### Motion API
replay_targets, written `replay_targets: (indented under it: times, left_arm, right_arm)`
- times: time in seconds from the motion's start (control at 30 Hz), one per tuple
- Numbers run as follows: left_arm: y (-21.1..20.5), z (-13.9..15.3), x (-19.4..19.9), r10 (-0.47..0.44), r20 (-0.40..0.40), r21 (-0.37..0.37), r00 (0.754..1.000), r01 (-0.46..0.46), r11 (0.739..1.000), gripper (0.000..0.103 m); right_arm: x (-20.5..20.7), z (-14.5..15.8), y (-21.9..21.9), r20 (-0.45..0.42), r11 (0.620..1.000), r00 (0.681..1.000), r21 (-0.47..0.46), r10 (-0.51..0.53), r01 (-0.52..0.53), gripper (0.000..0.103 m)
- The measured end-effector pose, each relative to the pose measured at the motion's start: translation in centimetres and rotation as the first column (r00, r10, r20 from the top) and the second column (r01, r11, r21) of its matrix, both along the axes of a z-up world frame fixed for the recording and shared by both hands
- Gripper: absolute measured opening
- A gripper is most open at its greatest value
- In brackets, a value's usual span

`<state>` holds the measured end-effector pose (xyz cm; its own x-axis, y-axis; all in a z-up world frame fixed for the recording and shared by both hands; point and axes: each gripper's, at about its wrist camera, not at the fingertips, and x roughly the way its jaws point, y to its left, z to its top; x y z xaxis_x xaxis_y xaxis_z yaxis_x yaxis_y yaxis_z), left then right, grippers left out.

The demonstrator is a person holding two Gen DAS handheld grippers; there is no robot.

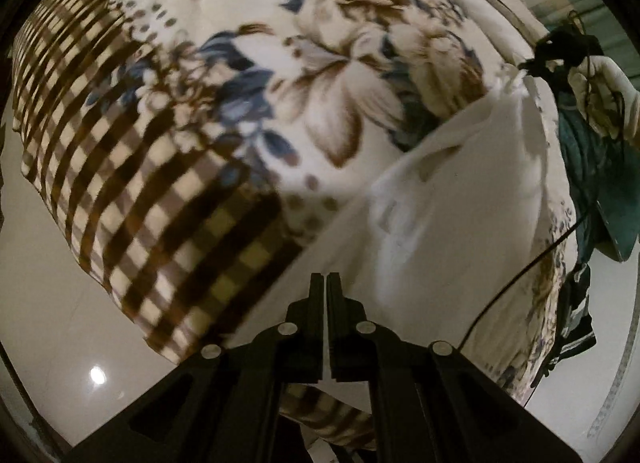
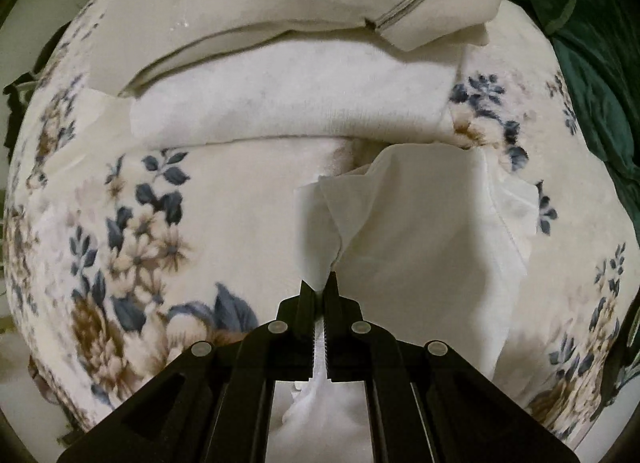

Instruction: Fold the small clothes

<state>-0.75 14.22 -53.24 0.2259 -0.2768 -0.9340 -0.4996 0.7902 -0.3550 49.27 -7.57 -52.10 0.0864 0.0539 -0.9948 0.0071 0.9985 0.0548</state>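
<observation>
A small white garment (image 2: 420, 231) lies on a floral blanket (image 2: 168, 203). My right gripper (image 2: 319, 283) is shut on its edge, and the cloth bunches between the jaws. In the left wrist view the same white garment (image 1: 452, 207) stretches from the lower middle up to the right gripper (image 1: 560, 51), seen far off at the upper right with a gloved hand. My left gripper (image 1: 325, 277) is shut at the garment's near edge; the jaws stand together and whether cloth is pinched between them is not visible.
Folded white and cream clothes (image 2: 304, 75) are stacked at the far side of the blanket. A dark green cloth (image 2: 592, 75) lies at the right. The blanket's checked border (image 1: 152, 199) hangs over a pale floor (image 1: 48, 303). A black cable (image 1: 516, 283) runs along the right.
</observation>
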Motion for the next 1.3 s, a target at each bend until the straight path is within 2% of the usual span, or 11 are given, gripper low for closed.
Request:
replay_targets:
  times: [0.17,0.23,0.3,0.33,0.47,0.53,0.8,1.03,1.17,1.27,1.3]
  left_arm:
    - [1.0,-0.5,-0.2,-0.001,0.022,-0.224,1.0,0.006,0.975,0.004]
    - [0.2,-0.6,0.0,-0.055,0.024,-0.238,0.998,0.059,0.969,0.019]
    - [-0.7,-0.8,0.3,-0.103,0.028,-0.247,0.994,0.106,0.963,0.061]
    - [-1.1,-1.1,0.5,-0.118,0.029,-0.252,0.993,0.122,0.96,0.062]
    - [-2.8,-2.5,1.4,-0.18,-0.012,-0.203,0.984,0.174,0.964,0.057]
    - [-3.1,-2.4,1.3,-0.187,-0.005,-0.144,0.982,0.184,0.972,0.004]
    - [-2.2,2.4,0.7,-0.169,0.102,-0.026,0.98,0.172,0.985,0.001]
    - [-0.1,-0.6,1.8,-0.136,0.01,-0.048,0.991,0.136,0.99,0.002]
    - [2.2,-2.6,1.7,-0.065,-0.083,-0.163,0.994,0.051,0.985,0.024]
    - [3.2,-0.9,1.9,-0.08,-0.044,-0.16,0.996,0.072,0.984,0.07]
    - [3.5,-0.2,2.3,-0.083,-0.026,-0.164,0.996,0.078,0.983,0.071]
  right_arm:
    - [0.2,-1.0,0.0,-0.02,1.0,1.0,-0.003,-0.018,0.018,0.003]
    - [0.0,-1.1,-0.2,-0.022,1.0,1.0,-0.015,-0.01,0.01,0.003]
    - [-0.1,-1.0,-0.3,-0.021,1.0,1.0,-0.018,-0.004,0.004,0.003]
    - [-0.3,-0.9,-0.4,-0.022,1.0,1.0,-0.018,-0.003,0.003,0.003]
    - [-0.5,-0.6,-1.0,-0.027,1.0,1.0,-0.007,-0.017,0.017,0.003]
    - [-0.7,-0.2,-1.2,-0.023,1.0,1.0,-0.006,-0.012,0.012,0.003]
    - [-0.9,0.7,-0.8,0.0,1.0,1.0,-0.018,0.006,-0.006,0.003]
    - [-0.2,-0.6,0.7,-0.033,1.0,0.999,-0.018,0.01,-0.01,0.003]
    - [-0.2,-1.7,-0.5,-0.12,0.997,0.993,0.078,-0.003,0.013,0.015]
    - [-2.3,0.3,-3.3,-0.119,0.978,0.992,0.2,-0.044,0.067,0.062]
    - [-3.4,1.3,-4.6,-0.105,0.972,0.993,0.223,-0.054,0.076,0.066]
